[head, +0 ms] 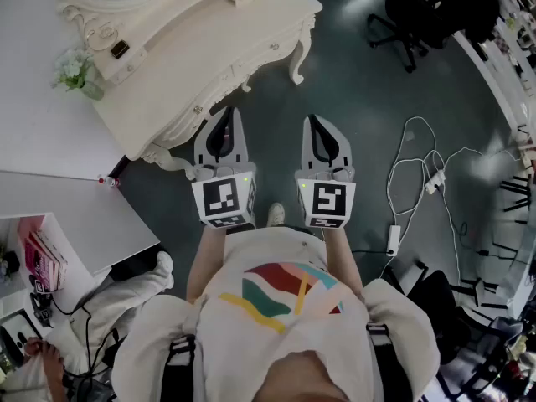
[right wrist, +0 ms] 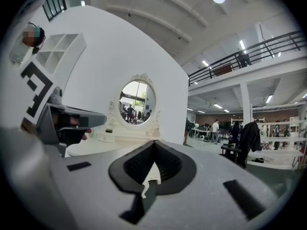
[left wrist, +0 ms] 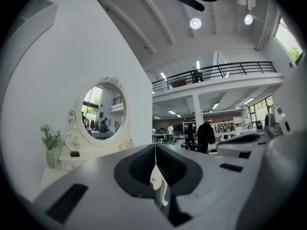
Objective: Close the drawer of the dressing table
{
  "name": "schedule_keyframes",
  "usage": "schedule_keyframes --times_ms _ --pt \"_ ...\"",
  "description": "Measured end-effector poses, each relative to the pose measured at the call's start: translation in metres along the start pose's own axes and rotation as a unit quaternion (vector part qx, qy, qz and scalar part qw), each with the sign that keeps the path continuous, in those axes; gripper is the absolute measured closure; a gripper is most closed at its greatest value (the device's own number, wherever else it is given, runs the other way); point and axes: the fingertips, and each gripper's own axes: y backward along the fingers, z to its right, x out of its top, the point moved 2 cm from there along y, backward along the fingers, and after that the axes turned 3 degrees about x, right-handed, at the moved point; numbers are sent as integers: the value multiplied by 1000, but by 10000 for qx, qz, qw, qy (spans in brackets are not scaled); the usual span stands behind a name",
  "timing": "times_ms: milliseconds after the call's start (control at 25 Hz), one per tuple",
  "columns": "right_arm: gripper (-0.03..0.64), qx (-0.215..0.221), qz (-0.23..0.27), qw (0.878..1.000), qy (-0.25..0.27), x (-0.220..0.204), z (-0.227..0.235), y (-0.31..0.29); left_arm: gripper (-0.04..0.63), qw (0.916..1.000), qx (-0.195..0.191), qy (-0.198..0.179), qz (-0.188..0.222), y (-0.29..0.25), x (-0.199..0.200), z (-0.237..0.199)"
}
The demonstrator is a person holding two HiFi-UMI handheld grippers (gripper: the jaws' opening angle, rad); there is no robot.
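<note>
Two empty grippers, jaws closed: left gripper (head: 226,114) and right gripper (head: 313,121) hover level near the dressing table (head: 209,23), ahead to my left. I judge I'm at approach; next I press a closed tip against its drawer front (head: 247,64).

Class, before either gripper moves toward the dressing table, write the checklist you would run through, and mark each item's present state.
1. Left gripper jaws together, nothing between them: ok.
2. Right gripper jaws together, nothing between them: ok.
3. Dressing table in view, ahead and to the left: ok.
4. Open drawer found: cannot tell; no drawer front shows pulled out in the head view.
5. Floor cables away from the feet: ok, they lie off to the right.
</note>
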Motion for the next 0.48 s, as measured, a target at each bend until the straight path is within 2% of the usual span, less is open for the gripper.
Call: schedule_keyframes --times_ms 480 --pt "618 57 91 9999 -79 -3 18 3 589 10000 38 28 52 -5 5 15"
